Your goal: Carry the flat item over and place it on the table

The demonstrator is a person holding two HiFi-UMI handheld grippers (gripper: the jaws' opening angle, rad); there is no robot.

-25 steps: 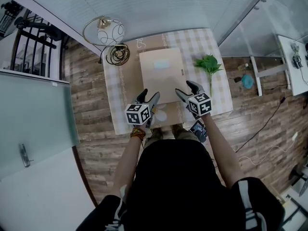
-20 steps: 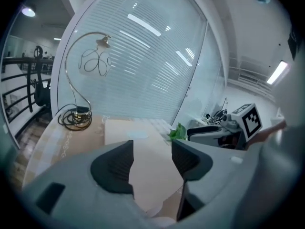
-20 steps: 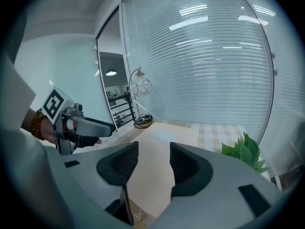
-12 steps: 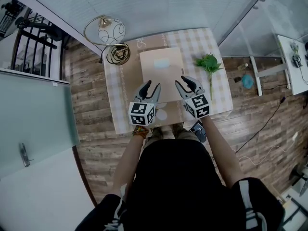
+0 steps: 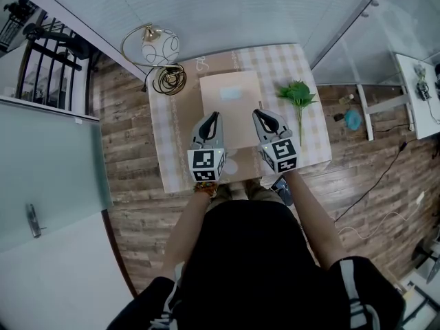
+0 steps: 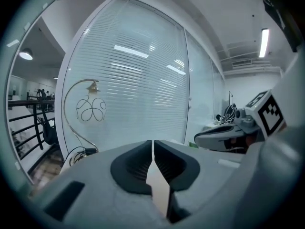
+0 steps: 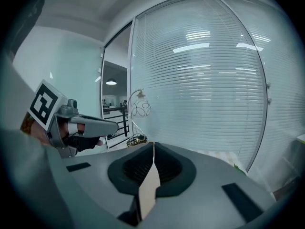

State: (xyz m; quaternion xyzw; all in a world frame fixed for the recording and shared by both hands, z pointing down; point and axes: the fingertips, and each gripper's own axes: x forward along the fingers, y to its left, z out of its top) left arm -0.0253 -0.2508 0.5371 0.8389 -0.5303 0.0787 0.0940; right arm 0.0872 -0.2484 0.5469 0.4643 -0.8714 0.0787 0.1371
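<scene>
Your left gripper (image 5: 214, 117) and right gripper (image 5: 262, 114) have just been closing: each now has its jaws pressed together with nothing between them. Both hover above the near edge of the flat item (image 5: 230, 95), which lies mid-table (image 5: 172, 153). A plant (image 5: 297, 91) lies to its right.

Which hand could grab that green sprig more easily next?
Probably the right. The right gripper hangs nearest the sprig; the left gripper would have to cross the flat item. Both pairs of jaws have just closed, empty.
</scene>
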